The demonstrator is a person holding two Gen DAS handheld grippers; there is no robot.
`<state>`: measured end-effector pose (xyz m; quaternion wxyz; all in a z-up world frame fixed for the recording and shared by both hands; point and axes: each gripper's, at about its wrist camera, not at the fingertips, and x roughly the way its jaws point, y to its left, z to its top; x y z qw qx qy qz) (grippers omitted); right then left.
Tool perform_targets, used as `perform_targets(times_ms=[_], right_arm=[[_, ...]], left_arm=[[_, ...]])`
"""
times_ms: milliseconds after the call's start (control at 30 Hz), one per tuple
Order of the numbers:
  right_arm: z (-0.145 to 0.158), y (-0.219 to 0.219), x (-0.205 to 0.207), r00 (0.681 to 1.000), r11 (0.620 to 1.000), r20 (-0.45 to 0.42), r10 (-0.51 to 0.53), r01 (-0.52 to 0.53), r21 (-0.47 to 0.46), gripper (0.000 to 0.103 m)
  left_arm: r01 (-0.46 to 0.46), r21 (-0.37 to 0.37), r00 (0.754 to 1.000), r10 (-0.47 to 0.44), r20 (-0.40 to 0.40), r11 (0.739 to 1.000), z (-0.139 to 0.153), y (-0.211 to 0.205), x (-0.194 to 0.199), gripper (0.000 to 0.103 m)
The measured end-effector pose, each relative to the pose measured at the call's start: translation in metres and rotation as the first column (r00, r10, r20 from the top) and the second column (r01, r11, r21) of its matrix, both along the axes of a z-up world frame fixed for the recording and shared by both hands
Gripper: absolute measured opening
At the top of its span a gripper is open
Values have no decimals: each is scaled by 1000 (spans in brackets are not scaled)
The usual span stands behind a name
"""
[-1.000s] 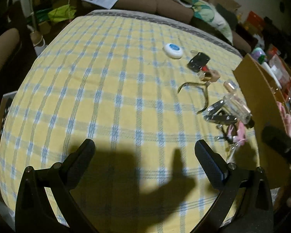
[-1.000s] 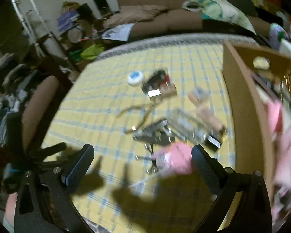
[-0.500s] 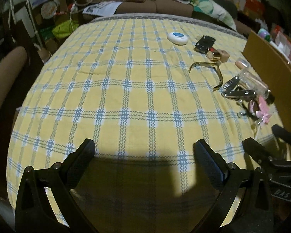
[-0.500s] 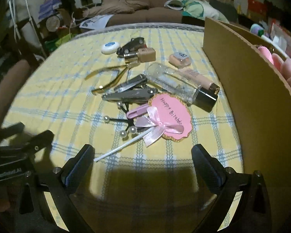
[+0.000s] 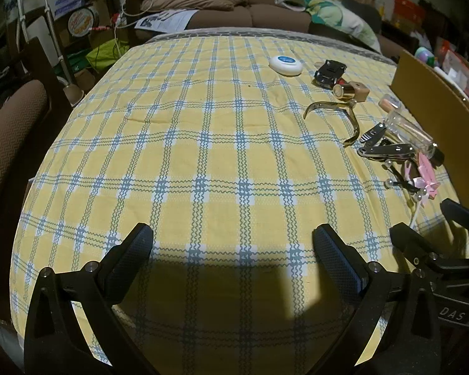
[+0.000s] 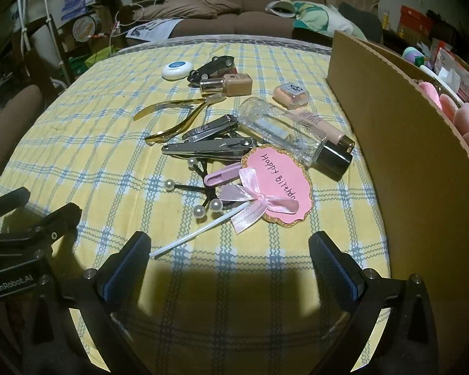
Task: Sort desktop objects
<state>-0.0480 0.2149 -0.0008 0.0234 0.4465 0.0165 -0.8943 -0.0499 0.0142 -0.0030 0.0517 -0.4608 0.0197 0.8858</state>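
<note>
Yellow-and-blue plaid cloth over the tabletop [image 6: 87, 143], filling both views. Left gripper [image 5: 231, 240] low in the left wrist frame, jaws released wide, nothing between them, over bare cloth at bottom centre. In the right wrist view, left to right: left gripper's black body at lower left edge; white round case with blue lid [image 6: 176, 69] at upper left of centre; black clip [image 6: 214, 64] just right of it; gold cuticle nippers [image 6: 175, 117] left of centre, handles splayed; foundation bottle [image 6: 229, 85] lying on its side above them; two silver nail clippers [image 6: 211, 148] at centre, touching; black hair ties with pearl beads [image 6: 200, 197] just below; pink clip [image 6: 222, 174] against the pink "Happy Birthday" tag [image 6: 279, 184] with ribbon bow and white stick, lower centre; clear glass bottle with black cap [image 6: 284, 134] lying tilted, right of centre; beige tube [image 6: 322, 125] beside it; small peach case [image 6: 291, 92] above. Cardboard box wall [image 6: 400, 131] along right side, pink items inside, unclear. Right gripper [image 6: 229, 245] at bottom, jaws spread apart, empty, just short of the tag's stick.
</note>
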Motion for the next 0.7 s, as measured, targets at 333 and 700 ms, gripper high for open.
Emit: perform_targets(times_ms=[333,700], right_arm=[[0,0,0,1000,1000,0,0,0,-1,103],[0,0,0,1000,1000,0,0,0,-1,103]], left_arm=[[-2,1,1000,2,-2,1000,0,0,0,103],[-6,-3,1000,6,-5,1000,0,0,1,103]])
